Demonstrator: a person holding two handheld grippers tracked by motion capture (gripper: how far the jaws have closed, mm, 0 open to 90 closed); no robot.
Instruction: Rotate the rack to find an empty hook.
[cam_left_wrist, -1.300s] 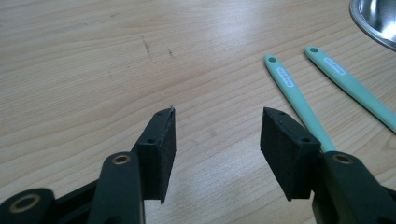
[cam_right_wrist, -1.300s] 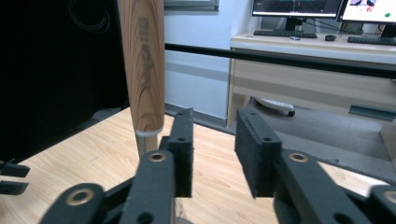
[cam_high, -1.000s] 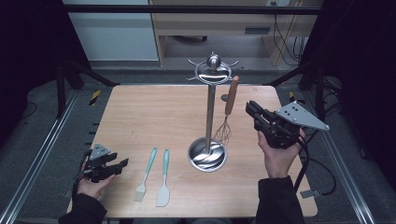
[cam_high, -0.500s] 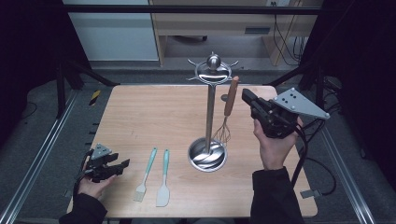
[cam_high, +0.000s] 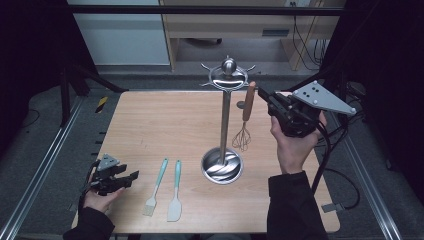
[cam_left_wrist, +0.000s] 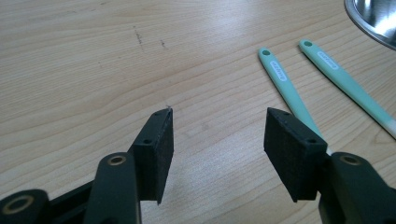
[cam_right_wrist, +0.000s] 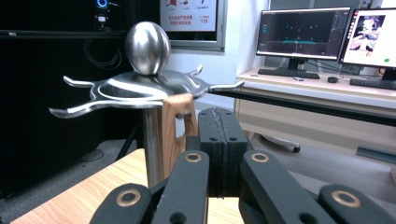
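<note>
A steel utensil stand (cam_high: 225, 115) rises from the table's middle on a round base (cam_high: 222, 165). A whisk (cam_high: 245, 120) with a wooden handle hangs from one of its top hooks. My right gripper (cam_high: 262, 94) is held up level with the handle's top, just right of it, jaws shut with nothing between them. In the right gripper view the gripper (cam_right_wrist: 218, 135) sits beside the handle (cam_right_wrist: 175, 126), below the stand's hooked crown (cam_right_wrist: 147, 88). My left gripper (cam_high: 131, 177) rests open near the front left; its jaws (cam_left_wrist: 218, 135) stand apart over bare wood.
A teal-handled brush (cam_high: 156, 187) and a teal spatula (cam_high: 175, 192) lie side by side between the left gripper and the stand's base. The brush handle (cam_left_wrist: 285, 88) runs behind the left gripper's right jaw. Desks and monitors (cam_right_wrist: 303, 32) stand beyond the table.
The right hand has lifted its gripper from about the whisk's wires up to the top of the handle. The left hand and the utensils have stayed where they were.
</note>
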